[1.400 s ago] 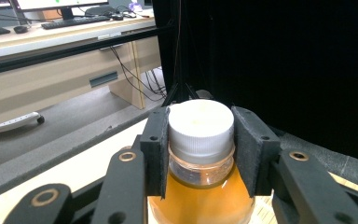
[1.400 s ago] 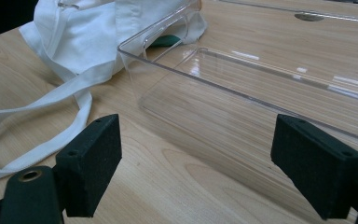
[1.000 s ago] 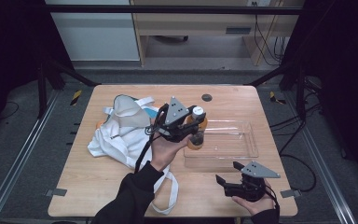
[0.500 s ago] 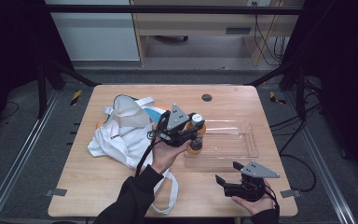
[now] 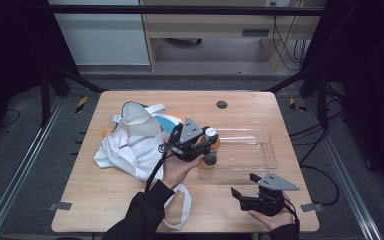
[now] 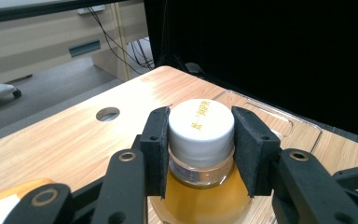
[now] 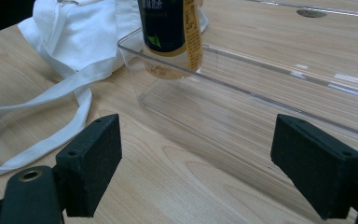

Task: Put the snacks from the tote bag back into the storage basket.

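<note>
The left gripper pinches a white-capped bottle, lowering it into the clear tray; next, release. The right gripper waits, spread.

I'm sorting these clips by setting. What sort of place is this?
Probably a lab or office recording station: a wooden table ringed by black curtains, metal floor rails, and a desk with trailing cables behind.

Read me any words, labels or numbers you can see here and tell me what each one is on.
White cap of the bottle: a short line of gold characters, too blurred to read.
Bottle's dark label: pale characters along the top, cut off and unreadable, plus a small green leaf mark.
No other text is visible.
</note>
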The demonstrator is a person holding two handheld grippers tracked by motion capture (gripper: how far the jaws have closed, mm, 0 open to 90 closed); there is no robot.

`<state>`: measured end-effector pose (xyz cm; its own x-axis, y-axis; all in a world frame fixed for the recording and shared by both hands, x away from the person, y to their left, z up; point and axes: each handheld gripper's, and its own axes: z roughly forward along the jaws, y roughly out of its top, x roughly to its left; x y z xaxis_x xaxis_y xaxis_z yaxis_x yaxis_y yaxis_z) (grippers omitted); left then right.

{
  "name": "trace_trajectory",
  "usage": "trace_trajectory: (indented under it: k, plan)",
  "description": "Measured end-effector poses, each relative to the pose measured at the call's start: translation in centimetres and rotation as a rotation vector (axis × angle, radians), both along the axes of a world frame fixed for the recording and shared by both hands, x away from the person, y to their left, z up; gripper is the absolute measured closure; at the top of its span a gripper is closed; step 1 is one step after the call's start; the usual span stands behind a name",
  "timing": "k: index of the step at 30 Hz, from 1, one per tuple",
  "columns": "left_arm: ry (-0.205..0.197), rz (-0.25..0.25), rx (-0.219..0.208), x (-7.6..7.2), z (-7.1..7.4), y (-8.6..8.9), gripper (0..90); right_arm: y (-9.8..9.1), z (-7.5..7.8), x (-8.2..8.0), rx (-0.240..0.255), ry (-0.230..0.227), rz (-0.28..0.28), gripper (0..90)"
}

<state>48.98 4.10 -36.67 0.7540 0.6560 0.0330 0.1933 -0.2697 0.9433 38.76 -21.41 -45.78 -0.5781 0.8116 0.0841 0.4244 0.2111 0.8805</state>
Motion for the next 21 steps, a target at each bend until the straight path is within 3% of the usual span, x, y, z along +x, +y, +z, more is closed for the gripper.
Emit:
trace_trajectory:
  k: [21]
  plan:
    - [0.026,-0.002,0.012,-0.1,-1.7,0.0,59.1,0.0,0.0,0.0,-0.004,0.002,0.001,16.4]
